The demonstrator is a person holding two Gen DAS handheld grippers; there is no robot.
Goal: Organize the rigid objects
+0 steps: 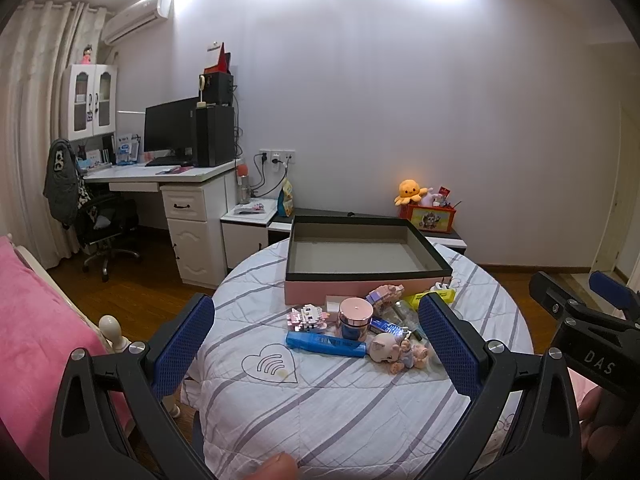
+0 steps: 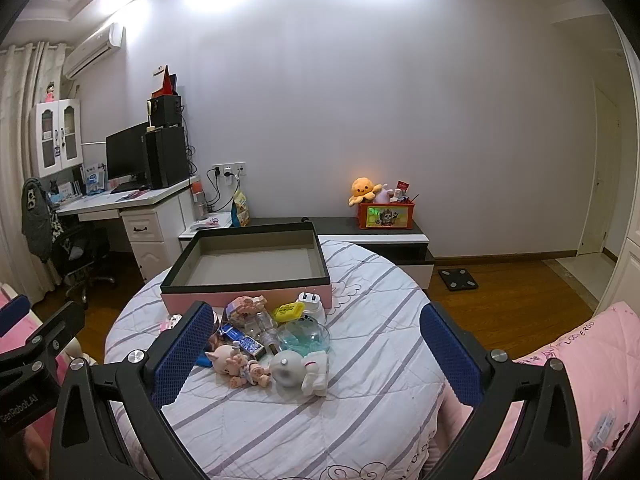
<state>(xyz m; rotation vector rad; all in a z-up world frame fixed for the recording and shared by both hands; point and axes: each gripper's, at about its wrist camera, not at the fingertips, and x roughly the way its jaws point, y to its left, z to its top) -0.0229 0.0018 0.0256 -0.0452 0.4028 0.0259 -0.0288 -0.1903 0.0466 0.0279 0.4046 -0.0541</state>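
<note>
A pile of small rigid objects lies on the striped round table (image 1: 320,412) in front of an empty pink box with a black rim (image 1: 360,286). The pile holds a blue flat box (image 1: 325,343), a pink-lidded jar (image 1: 355,317), a block figure (image 1: 307,317), a pig doll (image 1: 396,354) and a yellow case (image 1: 436,298). My left gripper (image 1: 316,344) is open, above the table's near side, with the pile between its fingers. My right gripper (image 2: 316,348) is open too, framing the doll (image 2: 240,366), a white toy (image 2: 302,370) and a glass bowl (image 2: 304,336). The box (image 2: 248,292) stands behind.
A pink bed (image 1: 36,332) lies to the left and pink bedding (image 2: 580,380) to the right. A low black-and-white cabinet (image 2: 384,236) with a red toy box (image 2: 386,216) stands behind the table. A desk with a monitor (image 1: 172,136) stands at the back left.
</note>
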